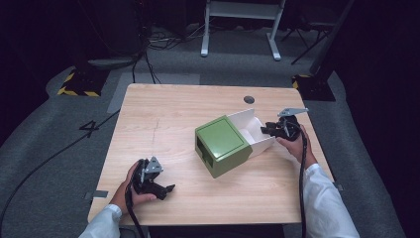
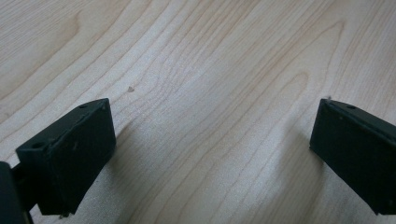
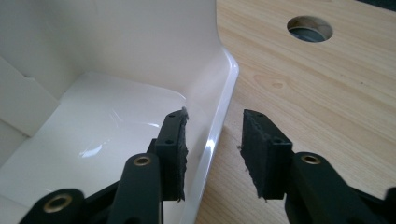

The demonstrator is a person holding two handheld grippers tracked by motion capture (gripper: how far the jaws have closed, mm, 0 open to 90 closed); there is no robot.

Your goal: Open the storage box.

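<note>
A green box [image 1: 221,145] lies near the middle of the wooden table [image 1: 163,114], with a white drawer [image 1: 252,130] slid out of its right side. My right gripper [image 1: 270,130] is at the drawer's outer end. In the right gripper view, its jaws straddle the drawer's glossy end wall [image 3: 224,93], one inside and one outside. The right gripper [image 3: 212,123] is open, with gaps on both sides of the wall. My left gripper [image 1: 168,191] rests near the table's front left. Seen in its own view, the left gripper [image 2: 212,126] is open wide over bare wood.
A round cable hole [image 1: 249,99] [image 3: 309,29] sits in the tabletop behind the drawer. Beyond the table stand a white desk frame [image 1: 242,29] and dark stands with yellow-black tape [image 1: 79,84]. Cables run across the grey floor.
</note>
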